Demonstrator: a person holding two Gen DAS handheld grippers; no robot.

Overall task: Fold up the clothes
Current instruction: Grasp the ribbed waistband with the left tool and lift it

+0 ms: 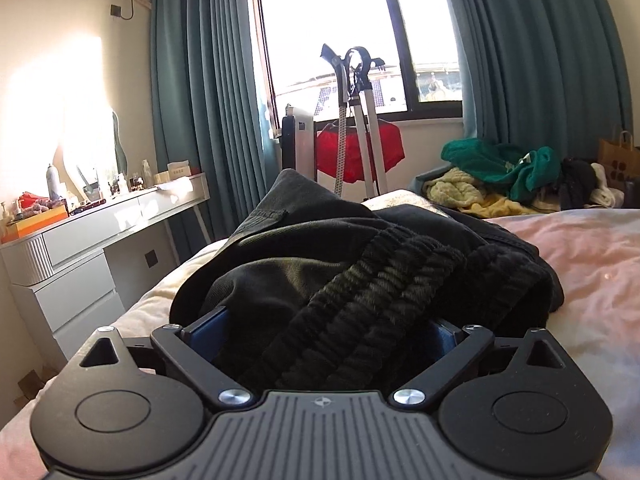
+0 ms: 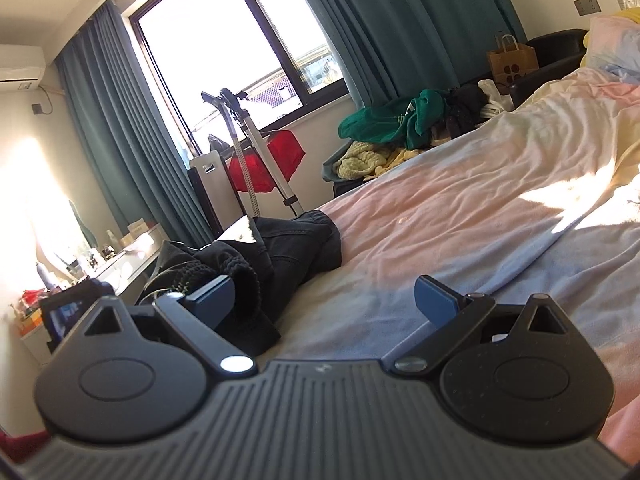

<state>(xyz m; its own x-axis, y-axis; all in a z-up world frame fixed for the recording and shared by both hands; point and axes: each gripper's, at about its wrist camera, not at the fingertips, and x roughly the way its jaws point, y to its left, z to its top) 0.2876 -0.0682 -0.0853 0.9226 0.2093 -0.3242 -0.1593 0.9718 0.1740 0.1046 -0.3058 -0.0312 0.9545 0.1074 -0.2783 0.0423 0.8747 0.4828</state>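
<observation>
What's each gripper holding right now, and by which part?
Left gripper: the black garment's ribbed waistband sits between wide jaws; whether it is clamped cannot be told. Right gripper: open, nothing held.

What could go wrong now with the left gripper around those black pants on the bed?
1. The left gripper straddles the bunched ribbed waistband of the black pants; closing here may grab several layers, spoiling the fold.
2. The pants lie by the bed edge beside the dresser; a pull that way could slide them off.
3. The right gripper is open over bare sheet, so nothing pins the cloth if the left tugs.
</observation>
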